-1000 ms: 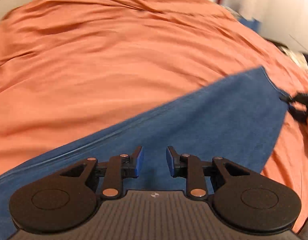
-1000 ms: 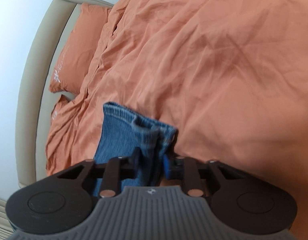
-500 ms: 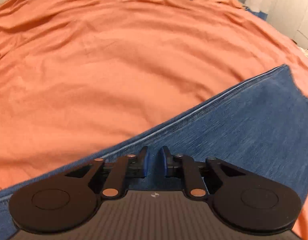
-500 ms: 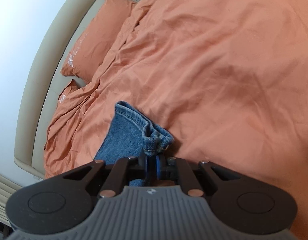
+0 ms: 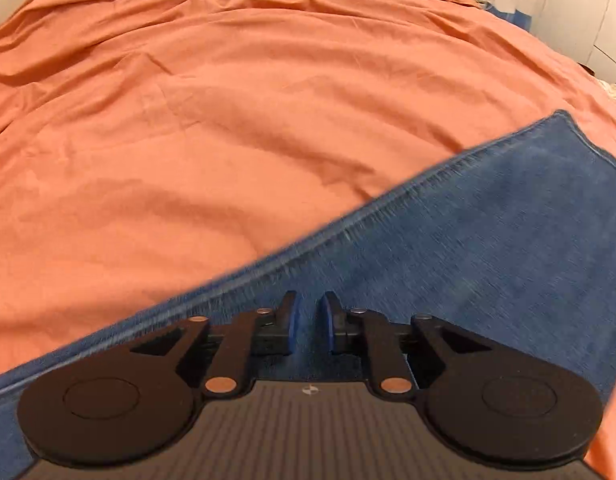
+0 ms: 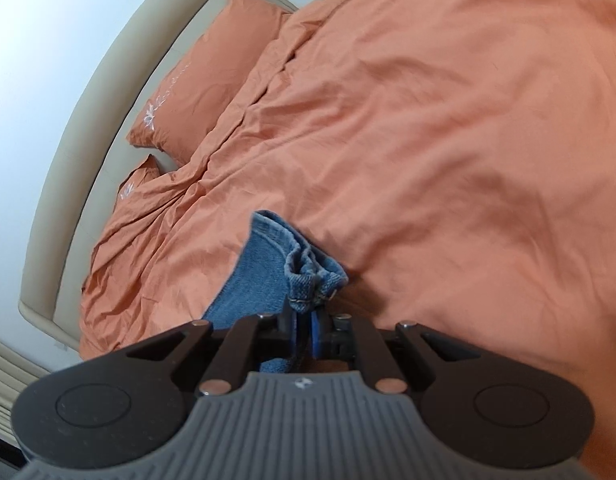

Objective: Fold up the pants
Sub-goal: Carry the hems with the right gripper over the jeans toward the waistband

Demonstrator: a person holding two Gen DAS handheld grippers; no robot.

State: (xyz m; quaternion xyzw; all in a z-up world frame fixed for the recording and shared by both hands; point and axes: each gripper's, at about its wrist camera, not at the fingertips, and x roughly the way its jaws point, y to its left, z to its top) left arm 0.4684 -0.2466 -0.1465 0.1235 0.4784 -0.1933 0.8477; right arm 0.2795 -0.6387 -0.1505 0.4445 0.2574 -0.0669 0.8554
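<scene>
Blue denim pants lie across lower right of left view on orange duvet. Left gripper narrowed onto denim; right gripper clamps bunched hem. Orange pillows and beige headboard upper left, pale wall behind.

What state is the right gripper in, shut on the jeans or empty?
Shut on the jeans: the right gripper has its blue pads pinching a bunched denim hem, lifted off the orange duvet.
</scene>
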